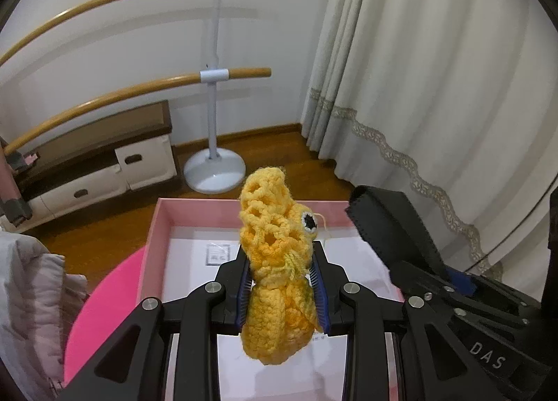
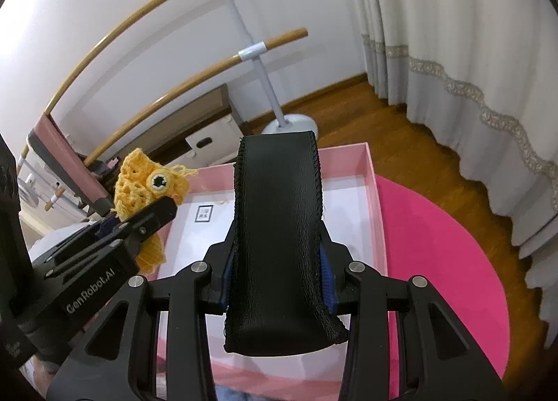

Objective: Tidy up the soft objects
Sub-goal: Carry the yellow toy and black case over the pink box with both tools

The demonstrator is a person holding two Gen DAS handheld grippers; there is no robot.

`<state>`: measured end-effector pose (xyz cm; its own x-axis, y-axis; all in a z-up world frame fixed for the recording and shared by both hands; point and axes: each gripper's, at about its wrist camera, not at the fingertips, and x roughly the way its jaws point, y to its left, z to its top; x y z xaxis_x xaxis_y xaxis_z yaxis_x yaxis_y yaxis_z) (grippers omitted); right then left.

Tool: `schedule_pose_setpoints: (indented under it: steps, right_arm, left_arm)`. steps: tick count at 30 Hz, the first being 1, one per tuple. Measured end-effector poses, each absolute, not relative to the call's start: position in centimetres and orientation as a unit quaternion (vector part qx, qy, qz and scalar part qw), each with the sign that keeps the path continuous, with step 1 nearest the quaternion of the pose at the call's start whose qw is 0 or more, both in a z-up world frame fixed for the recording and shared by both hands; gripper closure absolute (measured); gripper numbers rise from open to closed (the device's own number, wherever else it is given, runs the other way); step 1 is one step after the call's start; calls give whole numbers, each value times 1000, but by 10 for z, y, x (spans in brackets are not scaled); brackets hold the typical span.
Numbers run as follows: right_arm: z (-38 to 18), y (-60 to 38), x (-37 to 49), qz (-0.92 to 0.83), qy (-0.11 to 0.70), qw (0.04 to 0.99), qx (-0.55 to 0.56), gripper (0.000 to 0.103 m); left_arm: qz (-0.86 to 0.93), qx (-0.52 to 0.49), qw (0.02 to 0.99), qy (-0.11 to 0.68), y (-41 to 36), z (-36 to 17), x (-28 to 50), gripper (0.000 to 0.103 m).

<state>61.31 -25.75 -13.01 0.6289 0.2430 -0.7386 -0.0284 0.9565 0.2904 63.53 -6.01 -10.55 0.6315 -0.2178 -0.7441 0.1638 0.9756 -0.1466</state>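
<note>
Yarn first: my left gripper [image 1: 282,282] is pinched on a yellow crochet toy [image 1: 275,268], the blue pads [image 1: 244,282] pressing into its sides. The toy stands up between the fingers, its open-mesh end on top and a black-and-white eye [image 1: 309,221] facing right, its rounded bottom hanging below the pads. From my right wrist camera the same toy [image 2: 139,188] shows at the left, clamped in the left gripper [image 2: 146,223].

My right gripper [image 2: 279,282] is closed on a black leather pouch [image 2: 279,237], a long flat piece with stitched edges that runs up between the fingers and well past the tips. In the left view the pouch [image 1: 387,226] sticks out at the right edge.

Both things hang over a pink box [image 2: 376,205] with a white floor and a small printed label [image 2: 205,214]. The box sits on a round pink mat [image 2: 446,282] on the wooden floor [image 2: 348,111]. Neither toy nor pouch touches the box.

Behind stand a ballet barre [image 1: 216,73] on a white round base, a low cabinet [image 1: 104,163] against the wall, and a pale curtain [image 1: 436,87] at the right.
</note>
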Motion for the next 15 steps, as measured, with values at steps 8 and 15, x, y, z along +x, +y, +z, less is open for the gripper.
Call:
schedule_pose_setpoints:
  steps: [8,15]
  right_arm:
    - [-149,-260,625,64,443,884,136,66]
    - [-153,-264,628,52,444,882,148,47]
  left_arm:
    - [-107,-30,890,441,-75,-126,702,71]
    - [-88,-20,895,437,-70,-121,712,32]
